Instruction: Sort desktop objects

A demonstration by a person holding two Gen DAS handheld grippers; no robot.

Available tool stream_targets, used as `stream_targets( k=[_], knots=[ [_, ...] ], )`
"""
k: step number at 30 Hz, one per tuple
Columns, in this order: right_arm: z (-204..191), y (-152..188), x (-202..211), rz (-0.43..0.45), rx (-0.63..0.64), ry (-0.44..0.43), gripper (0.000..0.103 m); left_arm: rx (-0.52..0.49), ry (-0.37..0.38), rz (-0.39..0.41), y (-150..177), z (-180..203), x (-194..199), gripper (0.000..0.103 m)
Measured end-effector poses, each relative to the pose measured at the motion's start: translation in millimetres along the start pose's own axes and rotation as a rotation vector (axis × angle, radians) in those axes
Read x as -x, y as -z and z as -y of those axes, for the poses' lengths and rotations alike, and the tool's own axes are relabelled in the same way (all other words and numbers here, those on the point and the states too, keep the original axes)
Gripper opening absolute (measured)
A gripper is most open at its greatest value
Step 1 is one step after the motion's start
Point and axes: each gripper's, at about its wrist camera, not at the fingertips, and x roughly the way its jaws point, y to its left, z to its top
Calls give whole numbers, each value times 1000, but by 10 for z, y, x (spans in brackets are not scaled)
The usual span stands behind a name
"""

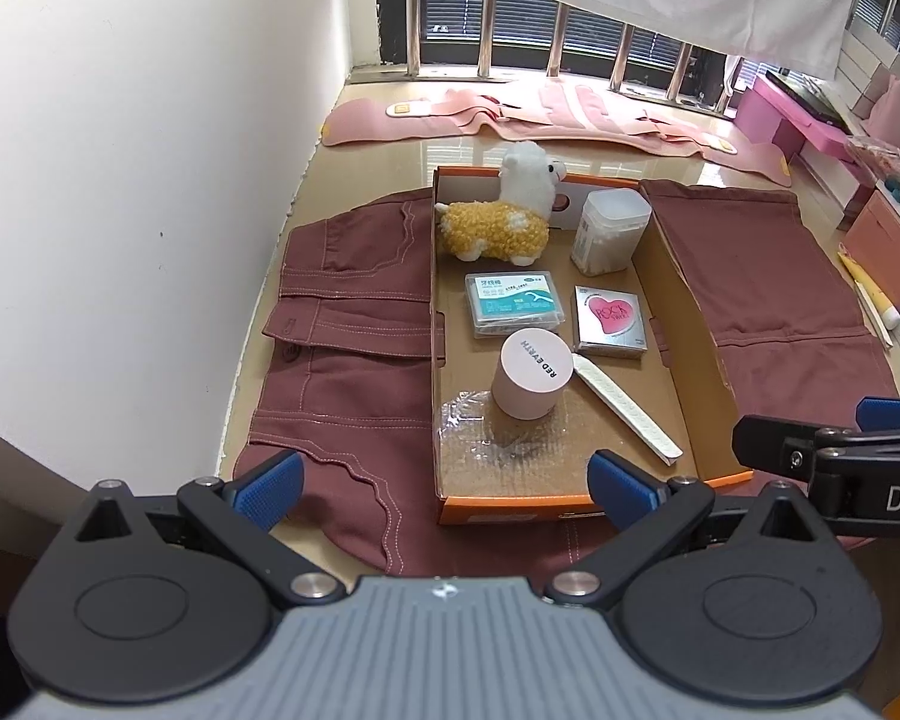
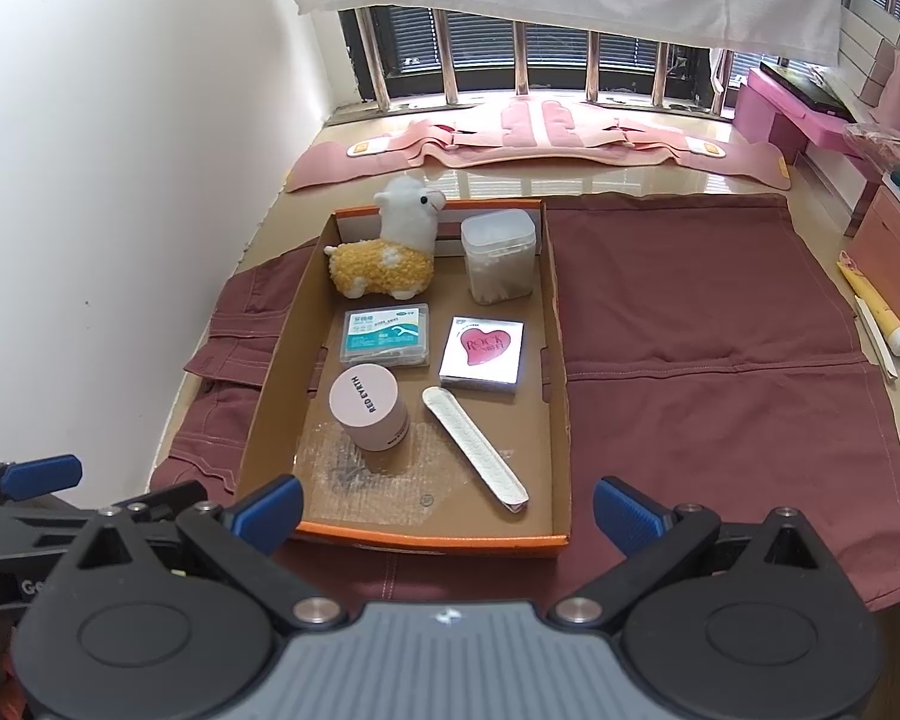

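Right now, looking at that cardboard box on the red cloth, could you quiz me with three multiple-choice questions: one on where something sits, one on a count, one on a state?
1. Where does the plush alpaca sit in the cardboard box?
A. far left corner
B. near right corner
C. outside it

2. How many things lie in the box, besides the bubble wrap?
A. three
B. six
C. nine

3. How are the left gripper and the right gripper?
A. both open, empty
B. both shut
C. one holds the pink jar

Answers:
1 A, it stands by the far wall, left of the clear tub.
2 B, alpaca, tub, floss box, heart box, jar, white strip.
3 A, blue pads wide apart, nothing between.
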Motion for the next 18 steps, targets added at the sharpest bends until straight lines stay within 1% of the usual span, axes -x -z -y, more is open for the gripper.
stream_targets(
  k=[18],
  knots=[
    [32,7,-4,1,-1,-1,103,8,7,-5,-27,20,-42,103]
  ],
)
